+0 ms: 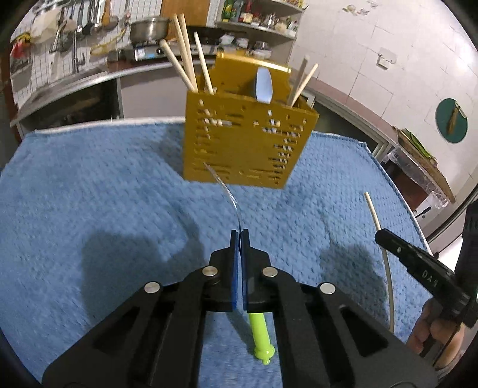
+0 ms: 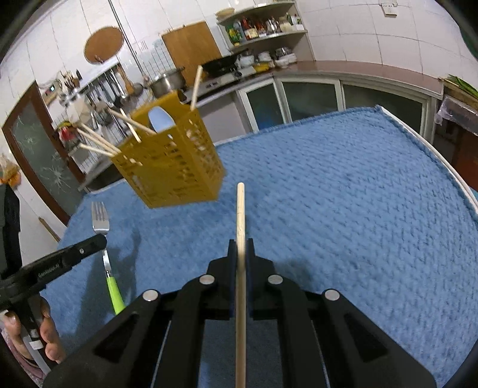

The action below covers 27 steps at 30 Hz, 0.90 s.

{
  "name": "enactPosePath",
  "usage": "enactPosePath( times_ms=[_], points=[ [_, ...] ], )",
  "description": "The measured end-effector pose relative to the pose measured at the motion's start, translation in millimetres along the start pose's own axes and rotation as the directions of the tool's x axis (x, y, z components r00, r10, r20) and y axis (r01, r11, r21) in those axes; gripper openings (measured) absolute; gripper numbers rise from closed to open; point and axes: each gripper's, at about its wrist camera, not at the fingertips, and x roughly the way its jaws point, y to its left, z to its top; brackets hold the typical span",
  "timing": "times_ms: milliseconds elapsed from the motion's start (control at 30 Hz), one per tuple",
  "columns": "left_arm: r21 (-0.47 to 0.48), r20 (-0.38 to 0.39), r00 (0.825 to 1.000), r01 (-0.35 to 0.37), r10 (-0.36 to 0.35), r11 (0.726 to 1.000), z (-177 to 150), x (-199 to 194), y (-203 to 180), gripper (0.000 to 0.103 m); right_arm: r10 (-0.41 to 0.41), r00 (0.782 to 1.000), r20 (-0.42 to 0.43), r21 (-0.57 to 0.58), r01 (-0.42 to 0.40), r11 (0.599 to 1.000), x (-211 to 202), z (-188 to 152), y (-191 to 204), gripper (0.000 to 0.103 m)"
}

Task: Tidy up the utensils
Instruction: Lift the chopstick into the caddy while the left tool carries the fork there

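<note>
My left tool (image 1: 240, 235) is clamped on a fork (image 2: 101, 219), its jaws pressed nearly together around the thin metal neck. In the left wrist view the fork shows edge-on, a curved sliver of steel running from the pads toward the holder, with its lime green handle (image 1: 260, 334) hanging below the jaws. The right wrist view shows the same fork from the side: tines up and the green handle sloping down over the blue towel (image 2: 343, 209).

My right tool (image 2: 240, 246) grips a single wooden chopstick (image 2: 240, 215), the jaws narrow around it. The stick runs straight along the tool axis, its far tip pointing toward the holder. From the left wrist view that chopstick (image 1: 373, 209) appears on the right, bowed by the lens, with the right tool (image 1: 381, 235) pinching it partway along.

The yellow perforated utensil holder (image 1: 245, 143) stands at the far middle of the towel-covered tabletop, beyond both tools. Several chopsticks (image 1: 186, 56) lean out of its left compartment, a pale blue spoon (image 1: 263, 85) stands in the centre, and a couple more sticks poke from the right. The fork tip lies close to the holder's near face in the left wrist view; I cannot tell whether it touches.

Behind the tabletop I see a steel pot (image 1: 149, 28) on a stove.
</note>
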Motion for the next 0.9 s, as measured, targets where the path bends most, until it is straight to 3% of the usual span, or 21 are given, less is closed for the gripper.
enactPosePath(
  times_ms=[300,700,900],
  points=[
    [0.031,0.085,0.996,-0.002,-0.001,1.0,19,-20,15,0.0,0.065,0.985,0.161,-0.008,-0.065,0.998,-17,15,14,0.006],
    [0.045,0.117,0.993,0.017,-0.022,0.999,35,-28,20,0.0,0.033,0.988,0.152,-0.056,-0.025,0.998,-8,22,26,0.006],
    [0.075,0.204,0.979,-0.005,-0.01,0.997,70,-52,18,0.0,0.031,0.959,0.283,-0.089,-0.005,0.996,-30,59,39,0.006]
  ],
)
